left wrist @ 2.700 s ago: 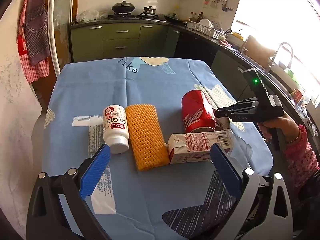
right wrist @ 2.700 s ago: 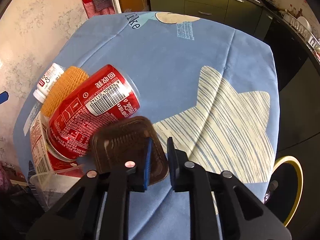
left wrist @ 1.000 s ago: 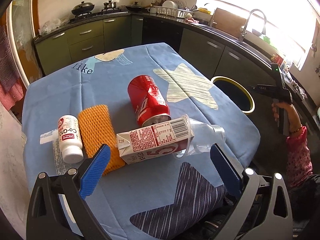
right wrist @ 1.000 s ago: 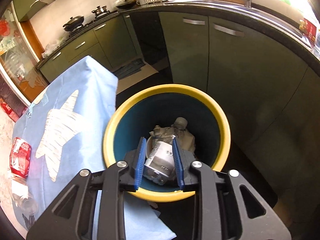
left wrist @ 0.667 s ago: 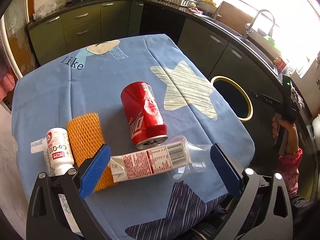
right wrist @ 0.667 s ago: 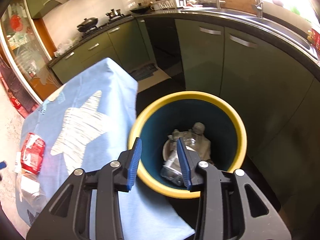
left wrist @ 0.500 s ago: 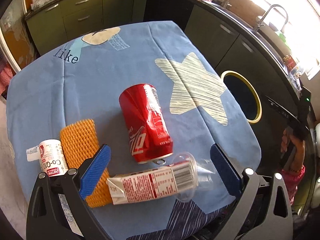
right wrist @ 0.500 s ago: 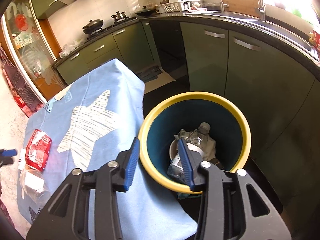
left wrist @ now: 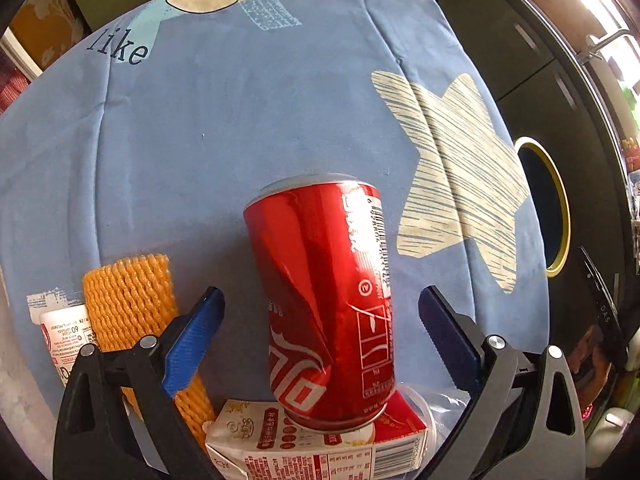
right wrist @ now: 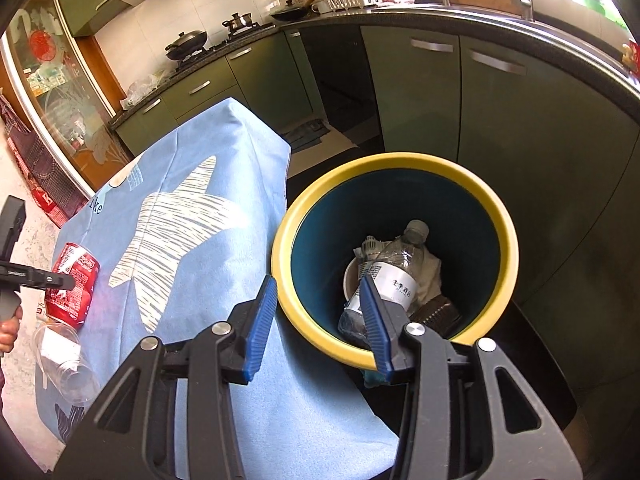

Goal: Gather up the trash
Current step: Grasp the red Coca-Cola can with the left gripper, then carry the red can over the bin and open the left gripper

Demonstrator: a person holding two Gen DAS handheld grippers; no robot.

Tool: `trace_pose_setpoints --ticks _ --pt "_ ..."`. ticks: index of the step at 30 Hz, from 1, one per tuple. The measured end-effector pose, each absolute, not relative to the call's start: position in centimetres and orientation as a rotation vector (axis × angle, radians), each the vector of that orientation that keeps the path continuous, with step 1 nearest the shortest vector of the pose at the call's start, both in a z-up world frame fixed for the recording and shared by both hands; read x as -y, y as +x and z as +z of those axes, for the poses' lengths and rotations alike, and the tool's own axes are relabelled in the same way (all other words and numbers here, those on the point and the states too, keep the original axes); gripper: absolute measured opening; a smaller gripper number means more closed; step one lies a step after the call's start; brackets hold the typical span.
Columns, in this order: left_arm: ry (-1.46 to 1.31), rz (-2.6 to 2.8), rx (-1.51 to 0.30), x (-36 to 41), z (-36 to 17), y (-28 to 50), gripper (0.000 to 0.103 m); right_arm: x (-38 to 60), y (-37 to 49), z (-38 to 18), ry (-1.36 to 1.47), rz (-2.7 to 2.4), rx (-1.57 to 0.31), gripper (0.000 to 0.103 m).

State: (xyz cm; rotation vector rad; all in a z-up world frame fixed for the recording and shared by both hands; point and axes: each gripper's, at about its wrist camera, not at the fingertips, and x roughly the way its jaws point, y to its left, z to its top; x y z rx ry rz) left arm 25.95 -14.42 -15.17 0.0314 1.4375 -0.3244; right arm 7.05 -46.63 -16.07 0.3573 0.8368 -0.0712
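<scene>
Left wrist view looks steeply down on a table covered by a blue cloth [left wrist: 224,128] printed with pale stars. The left gripper [left wrist: 320,332] hangs over a dented red can [left wrist: 324,300] that lies on its side between the 2 blue pads. Its jaws are wide and closing, with clear gaps on both sides of the can, so the pads do not touch it. The can's open end rests against a red and white carton [left wrist: 320,448], which lies flat at the near edge. A clear plastic cup [left wrist: 436,412] lies around or against the carton's right end; which one I cannot tell. Left of the can lies an orange foam net [left wrist: 132,300], and just beside that a white pill bottle [left wrist: 66,336], partly hidden by the gripper frame. Past the table's right edge stands a bin [left wrist: 560,216] with a yellow rim.

From the right wrist view, the right gripper [right wrist: 316,316] hovers above the bin [right wrist: 312,332], its jaws partly apart with nothing between them. Inside the bin lie a crushed clear bottle [right wrist: 394,272], some white paper and a dark brown tray [right wrist: 436,312]. At the left edge of this view the can [right wrist: 74,276] and cup [right wrist: 66,364] lie on the cloth, and a hand [right wrist: 8,326] holds the other gripper over the can.
</scene>
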Motion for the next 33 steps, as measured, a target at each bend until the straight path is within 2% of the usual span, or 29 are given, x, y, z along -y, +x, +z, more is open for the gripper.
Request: trace_pose_setpoints --ticks 2,5,7,9,12,26,33 --pt "0.061 -0.31 -1.446 14.8 -15.6 26.2 0.087 46.7 7.0 -16.2 0.363 -0.067 -0.837 0.041" --pt "0.086 -0.296 -1.465 15.1 -16.1 26.4 0.073 46.8 6.8 -16.5 0.373 -0.057 -0.835 0.041" --pt "0.102 -0.291 -1.475 15.2 -16.4 26.4 0.068 46.9 6.8 -16.6 0.377 -0.055 -0.835 0.041" --pt "0.11 -0.299 -1.481 15.3 -16.5 26.2 0.057 47.0 6.7 -16.7 0.382 -0.052 -0.834 0.041" --pt "0.112 -0.312 -1.471 15.2 -16.3 26.1 0.051 47.1 6.5 -16.8 0.392 -0.05 -0.831 0.041" --pt "0.2 -0.441 -1.288 17.4 -9.0 24.8 0.051 47.6 5.4 -16.2 0.434 -0.061 -0.788 0.041" --pt "0.288 -0.635 -1.22 26.7 -6.3 24.4 0.051 49.2 3.6 -14.9 0.405 -0.153 -0.743 0.041"
